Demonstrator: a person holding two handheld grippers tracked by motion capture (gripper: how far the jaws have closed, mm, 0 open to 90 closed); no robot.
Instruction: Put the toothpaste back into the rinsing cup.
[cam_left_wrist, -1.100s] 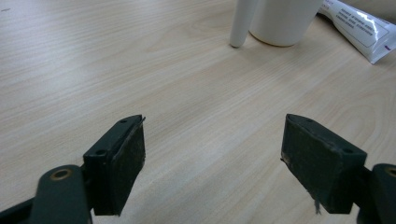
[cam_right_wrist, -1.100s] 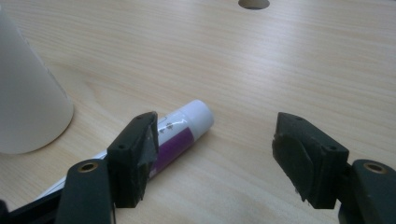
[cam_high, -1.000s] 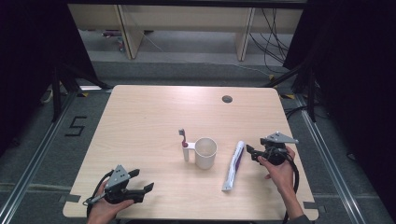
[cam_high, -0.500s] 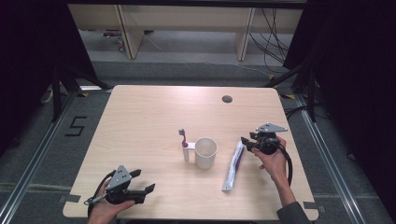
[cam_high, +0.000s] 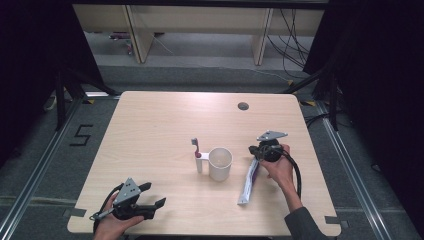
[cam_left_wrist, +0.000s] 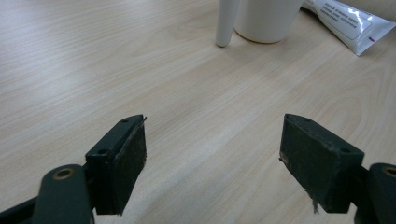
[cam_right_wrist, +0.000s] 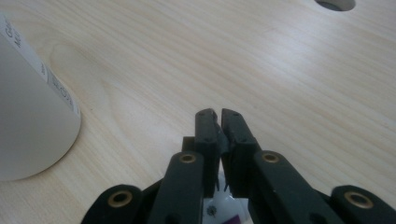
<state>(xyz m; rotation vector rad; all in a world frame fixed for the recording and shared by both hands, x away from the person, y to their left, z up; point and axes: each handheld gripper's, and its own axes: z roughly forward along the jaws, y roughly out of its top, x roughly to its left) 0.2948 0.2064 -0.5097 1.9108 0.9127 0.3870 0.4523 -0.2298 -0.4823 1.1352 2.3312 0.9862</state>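
One toothpaste tube lies flat at the lower right of the table, its long side running up and down the high view. The right gripper sits at its top end, and its jaws have just been closing; now they are pinched together there. A white cup stands just left. The left gripper waits far off at the lower left, jaws wide and empty.

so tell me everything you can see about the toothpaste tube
The toothpaste tube is white and glossy like plastic, with a purple patch and small print. It lies flat on the table, right of the white cup and apart from it, its flat crimped end toward the person. Its far end lies at the right gripper, whose jaws have just closed; whether they pinch it is unclear.
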